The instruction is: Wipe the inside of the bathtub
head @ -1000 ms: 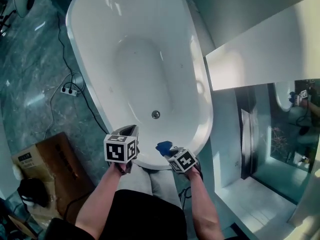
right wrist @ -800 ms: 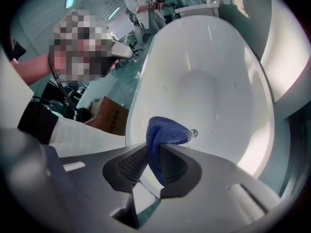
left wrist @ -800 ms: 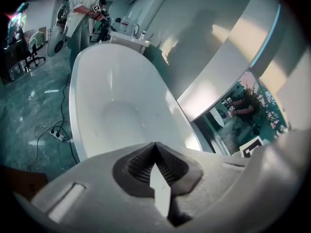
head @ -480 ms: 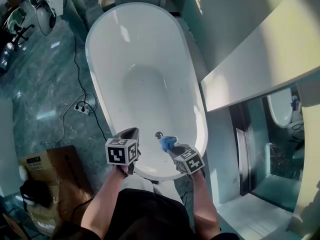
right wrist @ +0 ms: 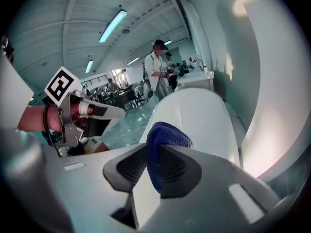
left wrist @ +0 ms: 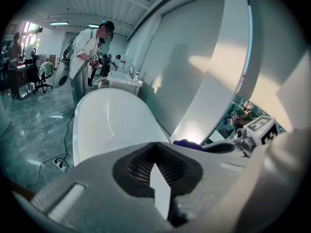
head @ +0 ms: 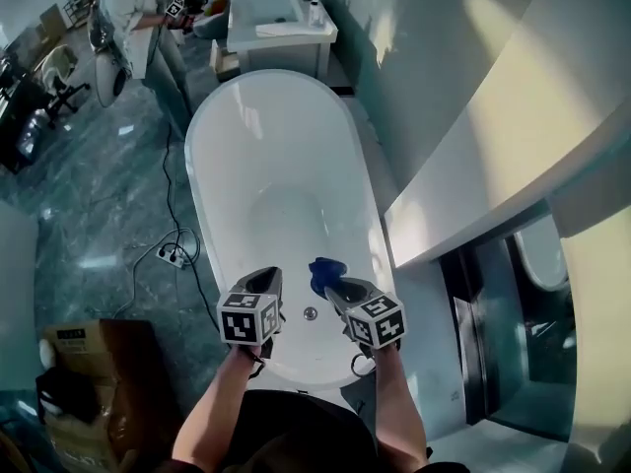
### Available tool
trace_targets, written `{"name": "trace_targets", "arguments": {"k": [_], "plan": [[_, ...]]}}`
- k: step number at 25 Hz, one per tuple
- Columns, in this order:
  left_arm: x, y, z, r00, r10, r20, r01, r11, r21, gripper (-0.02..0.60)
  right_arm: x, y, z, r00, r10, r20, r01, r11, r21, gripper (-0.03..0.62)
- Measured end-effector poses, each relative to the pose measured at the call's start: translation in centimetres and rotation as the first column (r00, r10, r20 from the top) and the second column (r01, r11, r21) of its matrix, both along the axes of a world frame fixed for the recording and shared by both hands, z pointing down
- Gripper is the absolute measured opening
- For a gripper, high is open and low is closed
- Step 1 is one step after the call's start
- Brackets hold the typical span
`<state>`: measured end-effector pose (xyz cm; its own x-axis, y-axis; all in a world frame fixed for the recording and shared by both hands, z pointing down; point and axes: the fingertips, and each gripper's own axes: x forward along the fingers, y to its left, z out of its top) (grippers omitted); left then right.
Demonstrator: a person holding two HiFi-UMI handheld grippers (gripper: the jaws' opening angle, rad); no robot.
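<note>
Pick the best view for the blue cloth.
Right gripper view: the blue cloth sits close up, pinched in the jaws of the right gripper. Head view shows only a small blue bunch over the bathtub; left gripper view catches just a sliver of it.

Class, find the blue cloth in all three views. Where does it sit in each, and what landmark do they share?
Head view: blue cloth at lower centre, at the tip of the right gripper, over the near end of the bathtub.
Left gripper view: cloth is a small blue bump right of centre, just past the grey jaws.
Right gripper view: cloth at centre, clamped between the jaws.
Shared landmark: the white bathtub.
</note>
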<state>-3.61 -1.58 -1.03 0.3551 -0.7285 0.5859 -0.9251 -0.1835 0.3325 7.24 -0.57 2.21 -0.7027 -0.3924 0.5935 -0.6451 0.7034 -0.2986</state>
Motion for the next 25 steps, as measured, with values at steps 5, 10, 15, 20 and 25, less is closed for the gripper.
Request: {"name": "trace_targets", "arguments": {"k": [5,10,15,20,25], "plan": [[0.2,-2.0,-4.8,0.999,0.018,0.046,-0.023,0.993,0.119,0.005,-1.1,-2.7,-6.1,0.997,0.01,0.075,-0.019,0.992,0.128,0.077],[-0.1,-4.5,-10.1,0.998,0.031,0.062,-0.045,0.969,0.243,0.005,-2.4,-5.5,-11.2,0.998,0.006,0.064,-0.023,0.962,0.273,0.077],[-0.1,-6.1,-16.1,0.996,0.034,0.077,-0.059,0.934,0.354,0.005,-2.9,-6.3,-17.9,0.995,0.004,0.095,-0.041,0.917,0.397,0.077],[-1.1,-7.4,-22.8,0.995,0.018,0.098,-0.063,0.873,0.484,0.005,-3.7,-7.2,-25.1,0.99,0.004,0.138,-0.077,0.844,0.531,0.077],[-1.2,-6.1,-27.1,0.992,-0.001,0.126,-0.072,0.815,0.574,0.005,-3.9,-6.2,-30.2,0.977,0.029,0.209,-0.155,0.773,0.615,0.078]]}}
